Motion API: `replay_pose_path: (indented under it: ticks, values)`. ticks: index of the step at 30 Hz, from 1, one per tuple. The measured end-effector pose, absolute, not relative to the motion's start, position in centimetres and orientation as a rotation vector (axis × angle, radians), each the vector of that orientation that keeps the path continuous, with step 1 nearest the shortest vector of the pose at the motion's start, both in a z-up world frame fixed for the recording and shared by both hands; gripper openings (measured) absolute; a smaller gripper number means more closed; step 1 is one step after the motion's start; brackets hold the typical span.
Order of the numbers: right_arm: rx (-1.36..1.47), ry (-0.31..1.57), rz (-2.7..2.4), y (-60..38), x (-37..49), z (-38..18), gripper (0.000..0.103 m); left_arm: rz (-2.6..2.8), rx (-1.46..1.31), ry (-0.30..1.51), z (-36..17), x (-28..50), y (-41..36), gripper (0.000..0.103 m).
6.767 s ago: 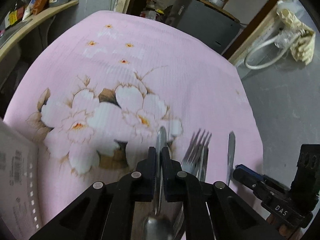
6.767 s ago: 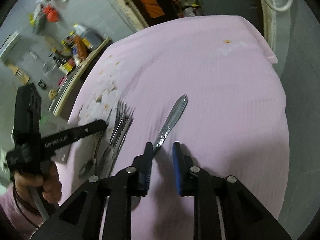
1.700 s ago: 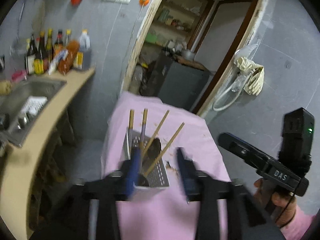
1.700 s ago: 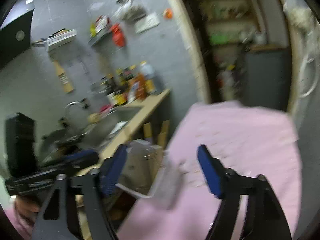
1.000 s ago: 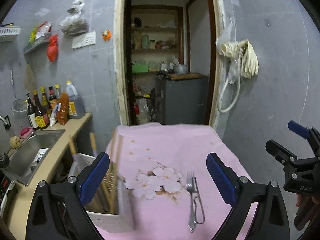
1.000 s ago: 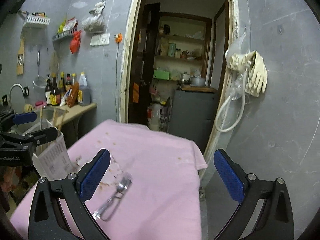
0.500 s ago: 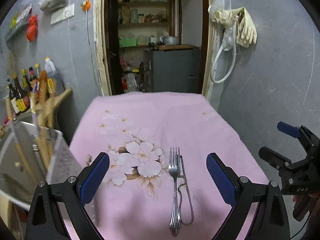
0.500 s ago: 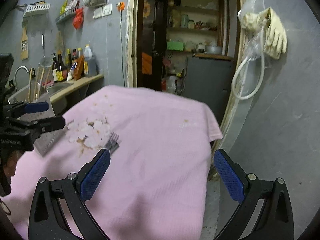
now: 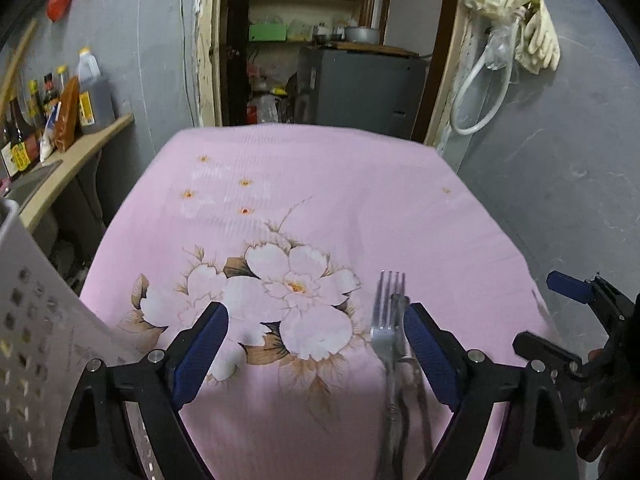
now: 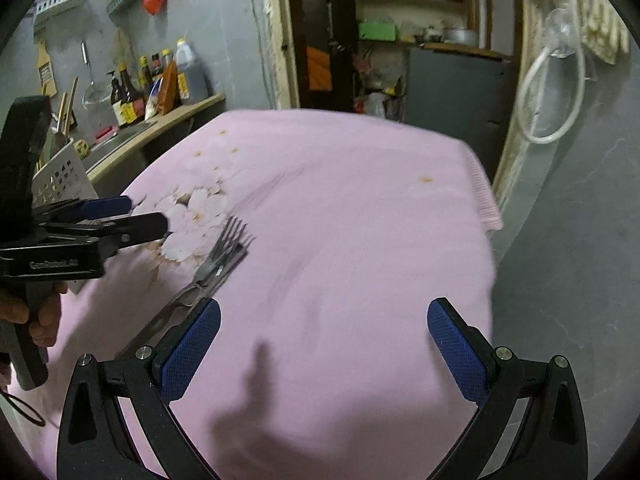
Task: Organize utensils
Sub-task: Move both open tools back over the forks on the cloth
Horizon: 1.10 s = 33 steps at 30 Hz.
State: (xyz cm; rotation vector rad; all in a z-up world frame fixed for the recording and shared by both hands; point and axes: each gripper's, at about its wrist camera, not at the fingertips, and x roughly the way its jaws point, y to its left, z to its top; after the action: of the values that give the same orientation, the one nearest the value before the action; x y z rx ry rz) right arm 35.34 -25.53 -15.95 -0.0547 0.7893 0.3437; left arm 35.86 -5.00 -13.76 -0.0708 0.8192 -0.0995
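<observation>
Both the left tongs (image 9: 316,350) and right tongs (image 10: 320,348) are being held wide apart, empty. The forks (image 9: 390,344) are looking thin, hard and slippery; the handles should be pinched.

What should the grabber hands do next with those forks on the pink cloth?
Probably slide the left gripper a little rightward and lower it over the forks. Both grippers are open and empty, the forks lie stacked on the pink cloth, and they sit just inside its right finger, while the right gripper is off to their side.
</observation>
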Motion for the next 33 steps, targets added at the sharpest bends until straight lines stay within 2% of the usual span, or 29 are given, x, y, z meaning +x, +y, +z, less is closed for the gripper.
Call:
replay_pose_path:
  ticks: [4, 8, 11, 28, 33]
  values:
    - [-0.064, 0.839, 0.372, -23.4, 36.0, -16.9, 0.102, -0.099, -0.077, 0.853, -14.5, 36.9, -4.5, 0.088]
    - [-0.077, 0.877, 0.385, -21.1, 36.4, -17.7, 0.101, -0.097, -0.106, 0.901, -15.7, 37.6, -3.9, 0.077]
    - [-0.085, 0.887, 0.394, -20.2, 36.7, -18.0, 0.101, -0.085, -0.134, 0.911, -16.0, 37.8, -3.2, 0.073]
    - [-0.156, 0.99, 0.278, -18.6, 38.1, -18.8, 0.101, -0.084, -0.209, 0.908, -16.7, 37.6, -2.1, 0.073]
    - [-0.127, 1.014, 0.267, -20.5, 37.7, -18.9, 0.101, -0.177, -0.206, 0.915, -16.8, 37.8, -3.3, 0.062]
